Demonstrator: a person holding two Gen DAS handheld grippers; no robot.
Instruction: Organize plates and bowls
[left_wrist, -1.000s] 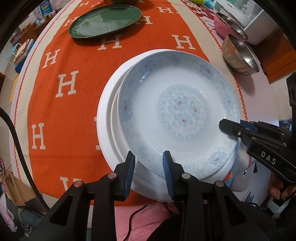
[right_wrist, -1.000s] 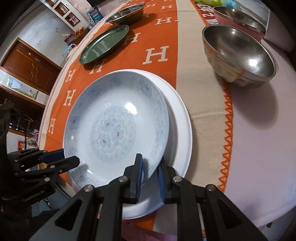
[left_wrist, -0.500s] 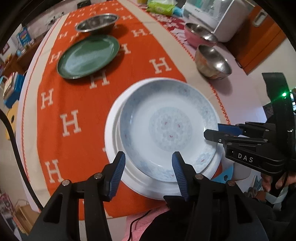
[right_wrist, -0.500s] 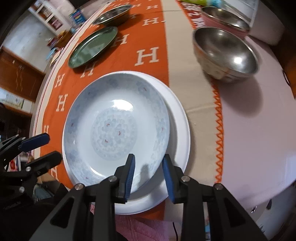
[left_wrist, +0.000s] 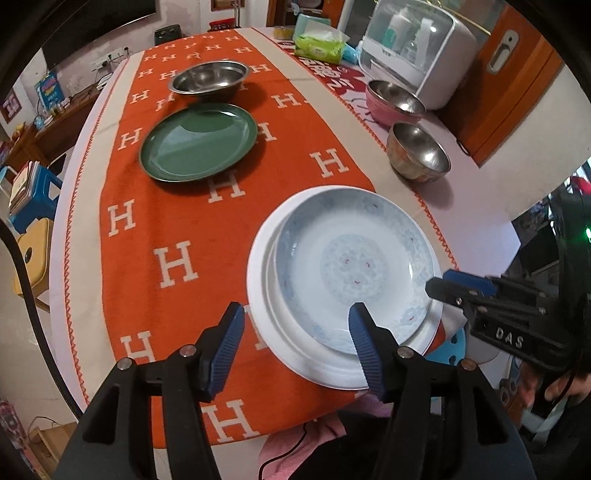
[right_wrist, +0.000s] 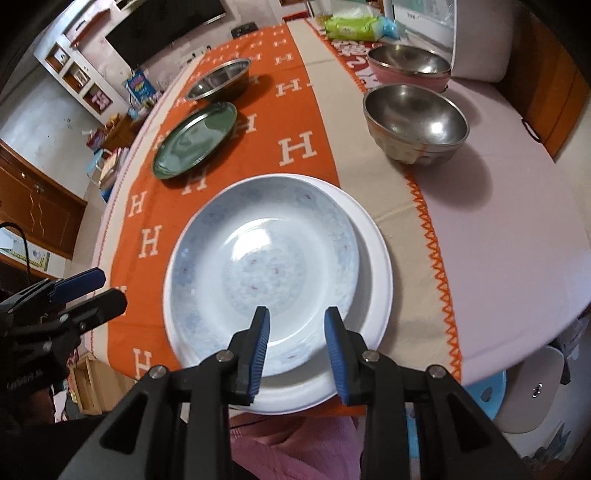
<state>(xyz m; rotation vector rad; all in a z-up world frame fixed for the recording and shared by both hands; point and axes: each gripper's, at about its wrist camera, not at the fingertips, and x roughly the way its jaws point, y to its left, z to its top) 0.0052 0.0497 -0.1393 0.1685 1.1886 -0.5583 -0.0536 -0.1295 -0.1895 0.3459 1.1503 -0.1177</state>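
A pale blue patterned plate rests on a larger white plate at the table's near edge; both also show in the right wrist view, blue plate on white plate. My left gripper is open and empty, raised just before the stack's near-left rim. My right gripper is open and empty, above the stack's near rim. A green plate and a steel bowl lie farther back. A steel bowl and a pink bowl holding a steel one stand at the right.
An orange cloth with white H letters covers the table. A white appliance and tissue packs stand at the far right. The table edge runs close below both grippers. A yellow stool stands left of the table.
Both grippers let go of the blue plate's rim, opened wider and pulled back and up. The blue plate stays on the white plate.
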